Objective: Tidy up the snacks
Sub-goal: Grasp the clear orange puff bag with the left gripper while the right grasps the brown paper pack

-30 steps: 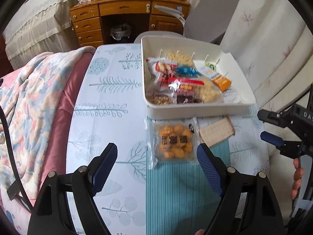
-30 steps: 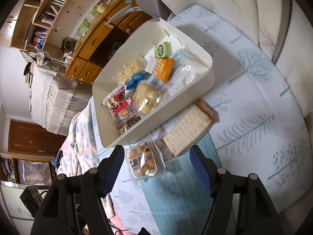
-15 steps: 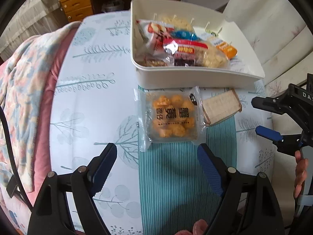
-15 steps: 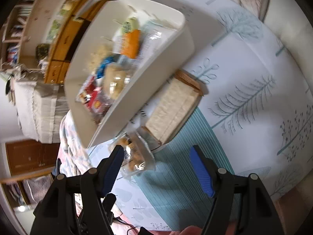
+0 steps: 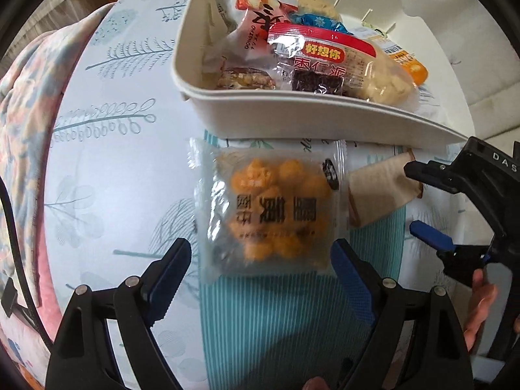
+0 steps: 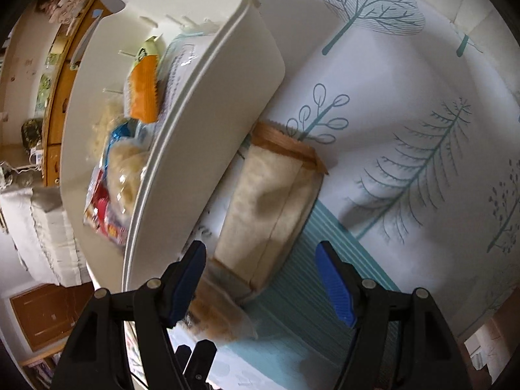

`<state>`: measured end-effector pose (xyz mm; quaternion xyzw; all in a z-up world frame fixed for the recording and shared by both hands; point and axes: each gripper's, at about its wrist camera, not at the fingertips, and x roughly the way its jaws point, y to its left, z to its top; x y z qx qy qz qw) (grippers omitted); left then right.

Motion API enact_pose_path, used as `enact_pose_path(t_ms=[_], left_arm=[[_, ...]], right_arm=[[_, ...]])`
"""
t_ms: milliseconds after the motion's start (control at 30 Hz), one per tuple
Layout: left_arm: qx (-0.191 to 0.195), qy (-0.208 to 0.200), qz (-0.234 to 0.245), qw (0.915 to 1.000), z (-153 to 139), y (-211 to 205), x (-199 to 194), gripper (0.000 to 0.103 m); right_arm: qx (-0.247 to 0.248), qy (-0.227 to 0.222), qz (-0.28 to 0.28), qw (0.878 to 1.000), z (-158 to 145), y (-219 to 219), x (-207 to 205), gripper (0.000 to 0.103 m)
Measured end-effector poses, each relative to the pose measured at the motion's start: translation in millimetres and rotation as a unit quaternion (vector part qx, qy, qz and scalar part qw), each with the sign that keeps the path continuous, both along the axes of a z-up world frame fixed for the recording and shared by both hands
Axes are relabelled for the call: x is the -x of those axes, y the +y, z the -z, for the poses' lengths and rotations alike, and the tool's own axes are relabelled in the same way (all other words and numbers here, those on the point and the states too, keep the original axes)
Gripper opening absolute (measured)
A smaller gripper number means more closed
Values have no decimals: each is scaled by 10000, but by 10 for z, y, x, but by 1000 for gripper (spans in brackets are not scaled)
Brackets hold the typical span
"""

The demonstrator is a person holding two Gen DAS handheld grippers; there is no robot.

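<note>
A clear bag of orange puffs [image 5: 273, 211] lies on the tree-print tablecloth just in front of the white bin [image 5: 312, 110], which holds several snack packets. My left gripper [image 5: 260, 269] hovers over the bag's near edge with its jaws opening; the pads touch nothing. Right of the bag lies a beige cracker pack [image 5: 380, 191]. In the right wrist view that cracker pack [image 6: 269, 208] lies against the white bin's [image 6: 211, 123] wall. My right gripper [image 6: 260, 279] stands open over its near end, and the puff bag [image 6: 217, 315] shows by the left finger. The right gripper [image 5: 425, 201] also shows in the left wrist view.
A floral quilt [image 5: 22, 104] lies along the table's left side. A wooden desk with drawers [image 6: 55, 104] stands behind the bin. A hand [image 5: 481, 299] holds the right gripper's handle. Bare tablecloth [image 6: 406, 97] lies right of the cracker pack.
Both grippers have come down toward the table, so the puff bag and the cracker pack look larger and closer. The right gripper has rolled, tilting its view of the bin.
</note>
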<state>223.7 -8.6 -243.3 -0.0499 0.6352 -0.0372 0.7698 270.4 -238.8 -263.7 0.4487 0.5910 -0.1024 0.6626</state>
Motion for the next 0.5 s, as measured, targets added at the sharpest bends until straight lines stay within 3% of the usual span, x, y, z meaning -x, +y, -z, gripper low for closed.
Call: enact_pose_path(t_ms=[267,500], left_arm=[[-244,58,-137,9996,164,-135,-252,87],[-280,99,-159,9994,267,-197,-376,95]], right_arm=[[381,42,7,9993,75,12,-153,71],[701,143,-112,9974,59,148,-328,70]])
